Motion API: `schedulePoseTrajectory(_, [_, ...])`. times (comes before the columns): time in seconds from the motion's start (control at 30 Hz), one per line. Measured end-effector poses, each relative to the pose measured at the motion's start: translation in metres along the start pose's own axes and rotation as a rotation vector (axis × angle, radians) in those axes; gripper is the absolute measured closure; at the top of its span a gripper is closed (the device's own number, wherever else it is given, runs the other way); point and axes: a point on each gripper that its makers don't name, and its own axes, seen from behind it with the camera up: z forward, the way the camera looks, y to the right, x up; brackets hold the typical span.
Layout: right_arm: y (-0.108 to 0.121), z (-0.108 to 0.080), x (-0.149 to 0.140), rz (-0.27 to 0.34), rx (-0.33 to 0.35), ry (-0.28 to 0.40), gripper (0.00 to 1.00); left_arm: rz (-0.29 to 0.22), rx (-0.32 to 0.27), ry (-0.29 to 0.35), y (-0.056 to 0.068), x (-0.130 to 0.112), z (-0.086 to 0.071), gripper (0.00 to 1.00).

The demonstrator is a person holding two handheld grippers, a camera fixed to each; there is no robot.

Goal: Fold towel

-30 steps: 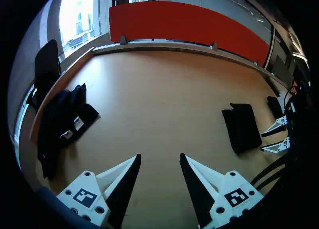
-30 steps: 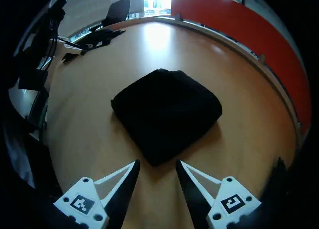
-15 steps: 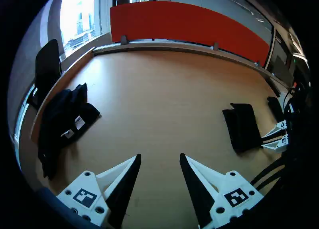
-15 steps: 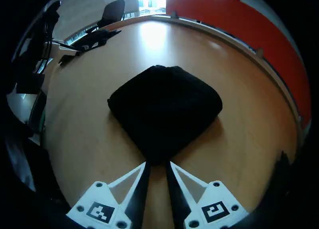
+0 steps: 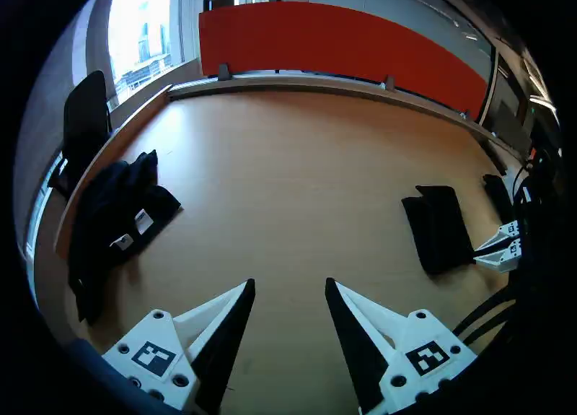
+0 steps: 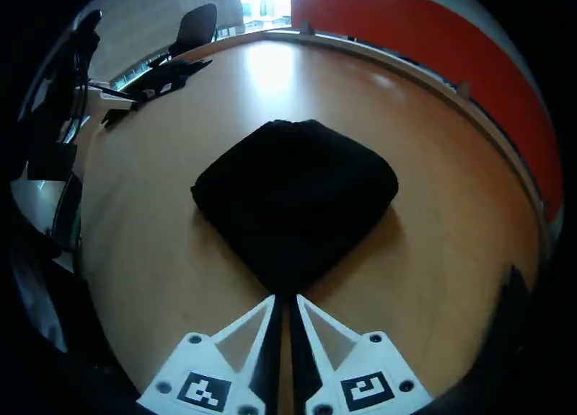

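- The right gripper (image 6: 283,303) has its two fingers drawn almost together on the near corner of the black towel (image 6: 296,188). With only a thin slit between them, it looks to me like a pinch on the cloth.
- The towel lies on the wooden table (image 6: 447,220) as a thick, squarish bundle, one corner pointing straight at the right gripper.
- In the left gripper view the same towel (image 5: 436,231) sits well off to one side, with the right gripper (image 5: 479,251) at its edge.
- The left gripper (image 5: 288,284) hangs over bare table with its fingers spread wide, gripping nothing, well apart from the towel.
- I'd judge the pinch has to take every layer at that corner, not just the top one, or the bundle will peel open on the lift.
- Best to lift low and carry the corner straight across to the opposite one, so the edges meet.
- The free gripper could come over and pin the far side, since thick cloth may slide on smooth wood.
- A dark heap of clothing (image 5: 115,213) lies near the table's edge, well clear of the work.
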Motion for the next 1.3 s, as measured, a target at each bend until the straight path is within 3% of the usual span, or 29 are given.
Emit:
schedulePoseTrajectory(0.2, [0.002, -0.003, 0.005, 0.014, -0.002, 0.020, 0.94, 0.002, 0.001, 0.000, -0.001, 0.000, 0.000, 0.29])
schedulePoseTrajectory(0.5, [0.007, -0.017, 0.031, -0.017, -0.022, 0.063, 0.94, 0.000, 0.000, 0.004, -0.001, 0.001, -0.001, 0.29])
schedulePoseTrajectory(0.93, [0.018, -0.063, 0.122, -0.113, -0.057, 0.211, 0.94, 0.004, -0.008, 0.026, 0.001, 0.010, -0.004, 0.29])
schedulePoseTrajectory(1.3, [0.028, -0.108, 0.194, -0.153, -0.085, 0.342, 0.94, 0.008, -0.014, 0.054, 0.003, 0.021, -0.009, 0.29])
